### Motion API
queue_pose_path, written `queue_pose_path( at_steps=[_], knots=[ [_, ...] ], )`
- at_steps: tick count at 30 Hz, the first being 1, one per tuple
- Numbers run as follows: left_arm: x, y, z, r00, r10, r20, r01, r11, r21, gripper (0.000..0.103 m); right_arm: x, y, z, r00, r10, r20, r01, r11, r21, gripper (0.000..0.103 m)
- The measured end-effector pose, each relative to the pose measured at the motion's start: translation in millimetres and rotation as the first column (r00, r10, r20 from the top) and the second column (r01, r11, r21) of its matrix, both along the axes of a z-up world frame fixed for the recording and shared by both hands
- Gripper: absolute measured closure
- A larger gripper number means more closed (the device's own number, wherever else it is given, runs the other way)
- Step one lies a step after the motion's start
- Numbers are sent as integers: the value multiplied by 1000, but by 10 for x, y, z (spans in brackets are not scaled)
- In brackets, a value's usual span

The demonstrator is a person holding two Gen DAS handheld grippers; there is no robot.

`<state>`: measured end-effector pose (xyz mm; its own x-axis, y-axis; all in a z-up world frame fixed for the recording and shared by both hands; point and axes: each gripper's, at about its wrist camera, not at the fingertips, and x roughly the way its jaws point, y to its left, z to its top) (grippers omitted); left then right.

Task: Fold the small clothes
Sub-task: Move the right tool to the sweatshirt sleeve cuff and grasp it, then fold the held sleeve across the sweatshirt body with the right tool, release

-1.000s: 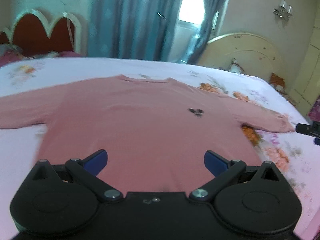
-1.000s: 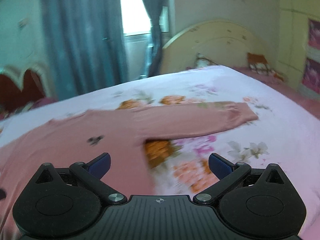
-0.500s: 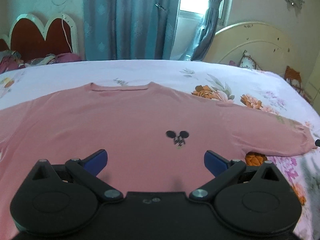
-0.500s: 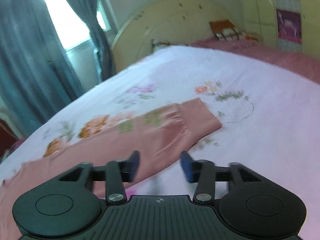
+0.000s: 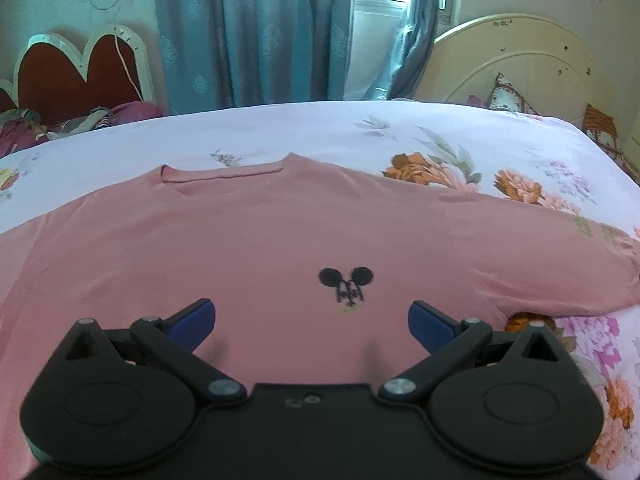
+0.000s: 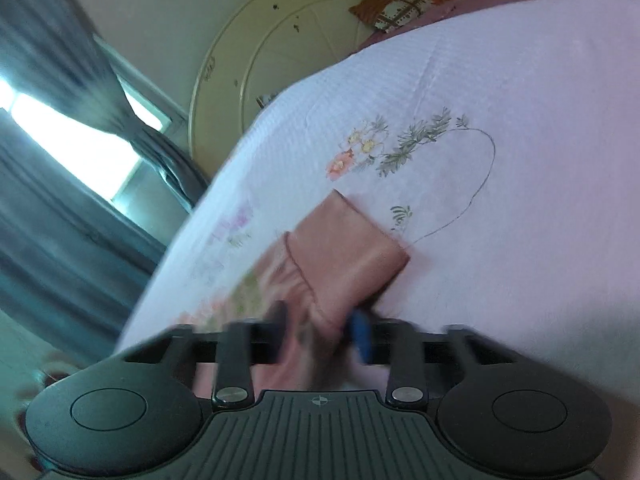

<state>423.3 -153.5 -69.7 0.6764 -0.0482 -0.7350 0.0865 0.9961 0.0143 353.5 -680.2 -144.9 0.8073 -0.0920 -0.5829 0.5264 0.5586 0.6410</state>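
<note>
- Pink long-sleeved shirt [image 5: 248, 248] lies spread flat, front up, on bed sheet [image 5: 320, 132]; neckline away from left camera, hem edge hidden under left gripper body.
- Bed sheet white with floral print; bare sheet beyond the neckline up to the far edge, and a wide bare stretch past the cuff in right wrist view [image 6: 540, 120].
- Blue curtains [image 5: 248, 32] and bright window behind the bed's far edge; cream rounded headboard [image 5: 516, 64] at right, red scalloped headboard [image 5: 76, 76] at left.
- Right sleeve [image 5: 560, 264] runs out to the picture's right edge; flowers of the sheet show just below it.
- Left gripper [image 5: 312, 320] hovers over the lower chest of the shirt, blue pads spread wide, nothing between them, no contact visible.
- Right gripper [image 6: 320, 320] sits at the sleeve end, view rolled and blurred; jaws closing, cloth just behind the cuff [image 6: 348, 240] is between the blue pads, pinched. Cuff end itself sticks out beyond the fingertips, flat on the sheet.
- Small black mouse-ears print [image 5: 346, 284] on the chest, just ahead of left gripper, nearer its right finger.
- Faint greenish mark under the print, too small to read. No other writing readable.
</note>
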Motion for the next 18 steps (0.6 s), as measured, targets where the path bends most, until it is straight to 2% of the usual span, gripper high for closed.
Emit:
queue_pose_path(
  at_steps=[2, 3, 4, 5, 6, 7, 9, 11, 15, 18],
  knots=[
    [24, 71, 21, 1000, 3, 6, -3, 1000, 11, 0, -39, 9, 118, 1000, -5, -8, 5, 999, -54, 95],
    [28, 113, 32, 1000, 4, 14, -4, 1000, 23, 0, -50, 53, 204, 1000, 6, -3, -7, 992, -130, 95],
    [34, 164, 35, 1000, 1, 19, -2, 999, 34, 0, 4, 97, 208, 998, 16, -56, -26, 984, -176, 95],
    [49, 215, 16, 1000, -11, 4, 10, 999, 40, 0, 57, 82, 136, 994, 20, -106, -36, 987, -156, 96],
    [72, 269, -22, 999, -29, -30, 31, 998, 46, 0, 60, 90, 159, 994, 11, -112, -29, 987, -156, 96],
    [89, 324, -64, 997, -44, -65, 48, 997, 56, 0, 105, 150, 246, 990, 20, -136, -47, 979, -197, 96],
    [73, 457, -121, 994, -57, -90, 63, 995, 71, 0, 143, 335, 423, 991, 48, -122, -79, 962, -261, 96],
    [34, 642, -146, 996, -47, -82, 52, 996, 67, 0, 227, 629, 615, 989, 102, -112, -132, 941, -312, 96],
    [4, 1048, -155, 998, -13, -61, 15, 999, 32, 3, 458, 1536, 938, 952, 278, -126, -305, 853, -423, 96],
    [12, 1387, -125, 998, 10, -54, -10, 1000, 3, 2, 721, 2400, 1076, 894, 424, -147, -441, 769, -464, 96]
  ],
)
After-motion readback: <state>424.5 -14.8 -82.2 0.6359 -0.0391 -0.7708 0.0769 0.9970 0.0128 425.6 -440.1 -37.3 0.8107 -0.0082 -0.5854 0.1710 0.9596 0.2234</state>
